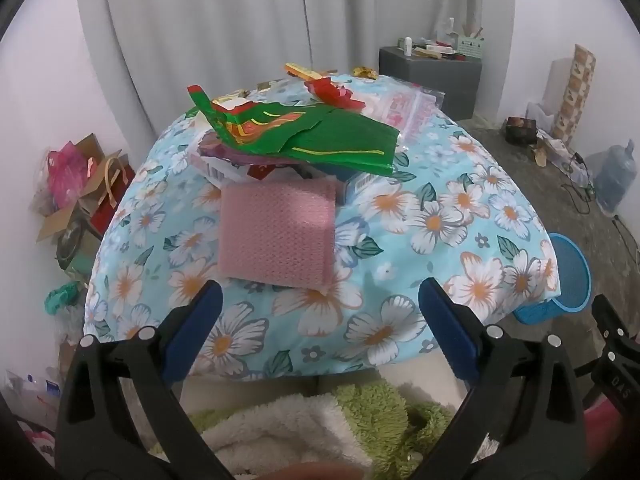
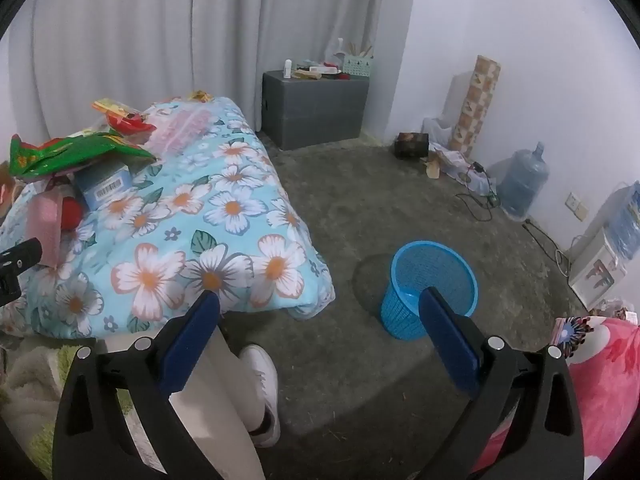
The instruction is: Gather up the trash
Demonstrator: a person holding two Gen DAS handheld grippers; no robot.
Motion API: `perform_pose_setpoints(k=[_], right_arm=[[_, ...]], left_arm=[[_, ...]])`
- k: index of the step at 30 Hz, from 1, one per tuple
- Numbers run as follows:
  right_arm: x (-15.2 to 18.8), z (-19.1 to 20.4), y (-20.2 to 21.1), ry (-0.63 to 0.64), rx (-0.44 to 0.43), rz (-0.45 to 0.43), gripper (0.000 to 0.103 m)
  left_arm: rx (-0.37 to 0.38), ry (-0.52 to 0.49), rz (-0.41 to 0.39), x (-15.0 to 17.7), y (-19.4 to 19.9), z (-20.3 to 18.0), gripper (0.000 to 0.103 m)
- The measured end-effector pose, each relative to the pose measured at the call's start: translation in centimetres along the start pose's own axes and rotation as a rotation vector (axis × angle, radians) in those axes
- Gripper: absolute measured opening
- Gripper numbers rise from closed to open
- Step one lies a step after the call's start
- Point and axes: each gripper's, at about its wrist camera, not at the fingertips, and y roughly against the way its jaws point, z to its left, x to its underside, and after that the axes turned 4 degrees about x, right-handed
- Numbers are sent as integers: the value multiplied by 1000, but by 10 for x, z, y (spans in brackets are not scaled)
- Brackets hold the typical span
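A pile of trash lies on a table with a blue flowered cloth (image 1: 460,216): a pink bubble-wrap pouch (image 1: 278,234) nearest, green and red foil wrappers (image 1: 320,136) on top, a small blue box (image 2: 106,188) and clear plastic bags (image 1: 408,108) behind. My left gripper (image 1: 320,306) is open and empty, just short of the pink pouch. My right gripper (image 2: 320,314) is open and empty, above the floor beside the table (image 2: 224,216). A blue mesh bin (image 2: 430,288) stands on the floor, seen empty; it also shows in the left wrist view (image 1: 568,276).
A grey cabinet (image 2: 316,104) with small items stands by the back wall. A water jug (image 2: 524,180), cables and a paper roll (image 2: 478,104) line the right wall. Bags and boxes (image 1: 84,200) are heaped left of the table. My leg and white shoe (image 2: 260,388) are below.
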Motion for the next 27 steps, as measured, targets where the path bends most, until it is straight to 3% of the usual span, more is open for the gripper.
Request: perform_pose_setpoints(k=[27], right_arm=[[-2, 4, 2, 2, -2, 1, 97]], left_arm=[[12, 2, 23, 4, -5, 2, 94]])
